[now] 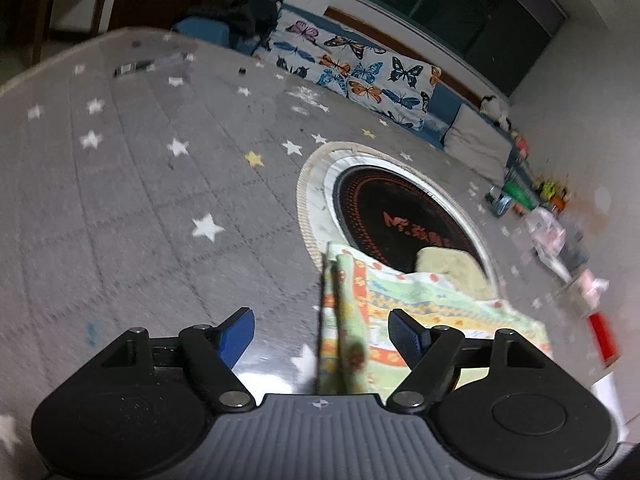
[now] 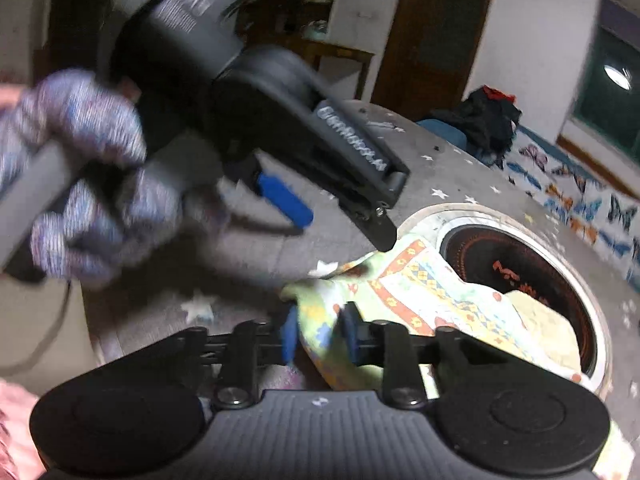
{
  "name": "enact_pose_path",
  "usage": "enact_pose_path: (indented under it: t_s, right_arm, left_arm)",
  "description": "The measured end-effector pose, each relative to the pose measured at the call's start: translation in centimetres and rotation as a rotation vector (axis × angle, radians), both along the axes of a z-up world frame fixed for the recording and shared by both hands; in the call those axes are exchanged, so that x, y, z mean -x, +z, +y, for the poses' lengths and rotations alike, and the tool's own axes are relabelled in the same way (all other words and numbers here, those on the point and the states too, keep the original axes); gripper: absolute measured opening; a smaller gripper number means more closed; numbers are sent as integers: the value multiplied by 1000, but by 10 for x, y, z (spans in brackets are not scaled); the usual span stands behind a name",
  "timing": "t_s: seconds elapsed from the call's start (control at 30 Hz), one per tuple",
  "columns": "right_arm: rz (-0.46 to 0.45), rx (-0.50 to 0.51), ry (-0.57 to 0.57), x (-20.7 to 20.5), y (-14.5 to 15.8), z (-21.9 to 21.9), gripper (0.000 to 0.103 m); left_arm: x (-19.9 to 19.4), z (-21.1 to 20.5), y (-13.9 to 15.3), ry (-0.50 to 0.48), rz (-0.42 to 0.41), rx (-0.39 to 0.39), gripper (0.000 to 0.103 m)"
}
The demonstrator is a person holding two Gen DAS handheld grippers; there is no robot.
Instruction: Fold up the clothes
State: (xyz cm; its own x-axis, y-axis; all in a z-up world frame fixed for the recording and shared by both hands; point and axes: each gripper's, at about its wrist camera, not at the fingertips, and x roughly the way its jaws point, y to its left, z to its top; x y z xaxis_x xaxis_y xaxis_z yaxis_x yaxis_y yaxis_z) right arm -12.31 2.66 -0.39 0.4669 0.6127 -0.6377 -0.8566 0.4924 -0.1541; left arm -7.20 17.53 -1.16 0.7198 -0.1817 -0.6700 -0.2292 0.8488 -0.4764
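A small patterned cloth, pale green with orange and yellow bands, lies on the grey star-print table cover, partly over the round black cooktop. My left gripper is open, its blue pads either side of a raised fold of the cloth without pinching it. In the right wrist view my right gripper is shut on the near edge of the cloth. The left gripper, held by a gloved hand, hovers open just above the cloth's far corner.
A butterfly-print cushion and a dark heap of clothes lie on the bench behind the table. Small bottles, packets and a red box crowd the table's right edge. A wooden door stands behind.
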Motion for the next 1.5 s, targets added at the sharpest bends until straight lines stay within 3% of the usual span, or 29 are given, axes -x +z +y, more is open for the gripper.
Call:
enact_pose_path:
  t_s: [0.3, 0.57, 0.63, 0.8, 0.9, 1.03, 1.2, 1.5]
  right_arm:
    - [68, -164, -88, -15, 30, -34, 13]
    - [69, -193, -98, -13, 34, -39, 13]
    - [69, -197, -100, -12, 33, -40, 12]
    - [84, -207, -106, -11, 32, -45, 13]
    - [95, -213, -110, -10, 31, -48, 14]
    - [115, -233, -134, -10, 31, -60, 23]
    - [99, -233, -246, -20, 28, -93, 31]
    - [98, -229, -608, -69, 10, -186, 41]
  left_arm:
    - [-5, 1, -2, 41, 22, 154, 80]
    - [-21, -9, -12, 31, 59, 290, 79]
    - [-26, -14, -14, 24, 66, 304, 75]
    - [-33, -20, -21, 11, 91, 332, 35]
    - [-36, -22, -26, 11, 109, 338, 22]
    - [-34, -19, -28, 9, 117, 330, 18]
    - [-32, -21, -28, 2, 112, 305, 17]
    - [-35, -23, -26, -14, 110, 280, 17]
